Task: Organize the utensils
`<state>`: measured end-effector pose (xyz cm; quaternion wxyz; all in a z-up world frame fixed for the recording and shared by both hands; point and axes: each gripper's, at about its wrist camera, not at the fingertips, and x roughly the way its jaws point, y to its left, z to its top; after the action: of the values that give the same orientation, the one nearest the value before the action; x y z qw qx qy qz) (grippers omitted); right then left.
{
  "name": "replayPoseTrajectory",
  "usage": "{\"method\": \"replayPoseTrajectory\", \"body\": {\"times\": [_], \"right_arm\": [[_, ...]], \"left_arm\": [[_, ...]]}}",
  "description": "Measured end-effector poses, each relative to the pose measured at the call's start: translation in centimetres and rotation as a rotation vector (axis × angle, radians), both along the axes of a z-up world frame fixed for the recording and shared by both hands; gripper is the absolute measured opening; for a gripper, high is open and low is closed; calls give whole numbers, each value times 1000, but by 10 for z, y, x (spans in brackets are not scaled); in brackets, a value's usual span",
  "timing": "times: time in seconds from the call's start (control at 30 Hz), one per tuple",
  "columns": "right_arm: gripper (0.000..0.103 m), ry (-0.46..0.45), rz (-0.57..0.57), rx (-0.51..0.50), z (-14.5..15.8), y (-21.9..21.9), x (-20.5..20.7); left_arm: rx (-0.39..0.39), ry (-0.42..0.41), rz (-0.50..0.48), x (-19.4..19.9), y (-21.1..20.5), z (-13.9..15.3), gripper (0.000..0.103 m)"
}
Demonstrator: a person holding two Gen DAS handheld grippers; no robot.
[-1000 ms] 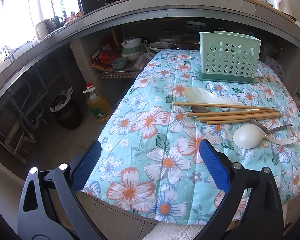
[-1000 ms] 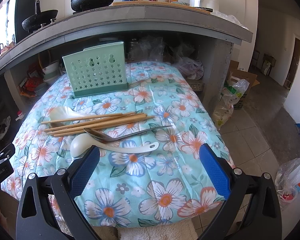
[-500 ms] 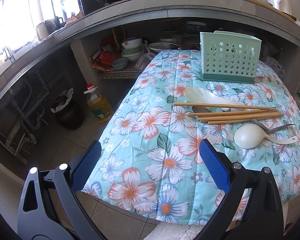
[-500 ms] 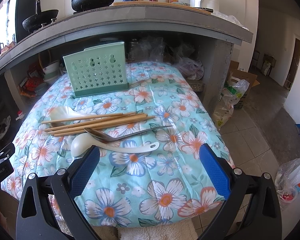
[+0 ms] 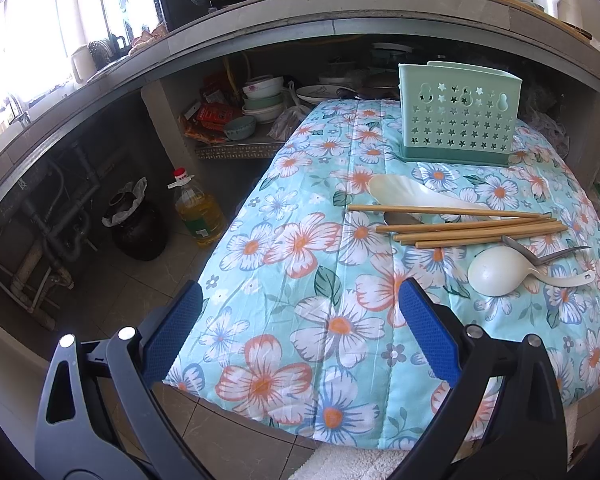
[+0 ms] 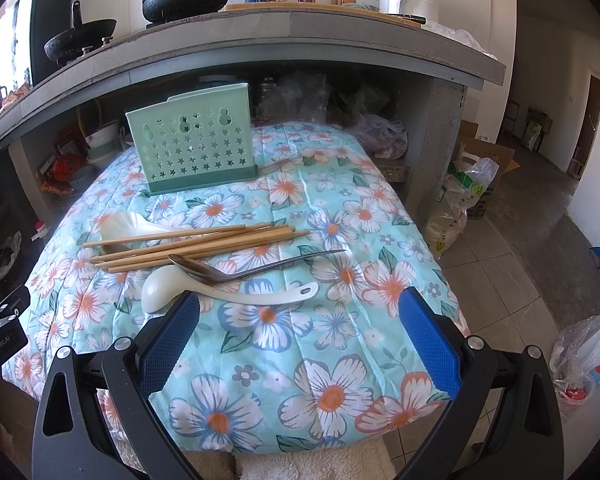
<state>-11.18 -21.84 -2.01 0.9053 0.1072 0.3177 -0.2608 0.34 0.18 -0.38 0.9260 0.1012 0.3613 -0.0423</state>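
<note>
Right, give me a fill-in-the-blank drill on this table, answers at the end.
1. The green utensil holder stands ____ on the floral cloth.
2. The bamboo chopsticks lie across a pale ____.
3. The metal spoon rests on the white ____'s handle.
4. Both the left tool and the right tool are ____.

Answers: upright; rice paddle; ladle; open

A floral quilt [image 6: 332, 360] covers the worktop. On it, a green perforated holder [image 6: 194, 146] stands upright at the far end. Nearer than the holder lie a pearly spoon [image 6: 120, 226], wooden chopsticks [image 6: 196, 242], a metal spoon [image 6: 236, 266] and a white ladle [image 6: 220, 290], bunched together.
</note>
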Motion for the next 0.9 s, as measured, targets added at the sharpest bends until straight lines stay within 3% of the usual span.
{"method": "replayPoseTrajectory", "body": {"times": [0.9], "right_arm": [[97,-7,-13,-6,-1,-4,-5]], "left_arm": [[-8,6,-41,9,-4,-3,95]]}}
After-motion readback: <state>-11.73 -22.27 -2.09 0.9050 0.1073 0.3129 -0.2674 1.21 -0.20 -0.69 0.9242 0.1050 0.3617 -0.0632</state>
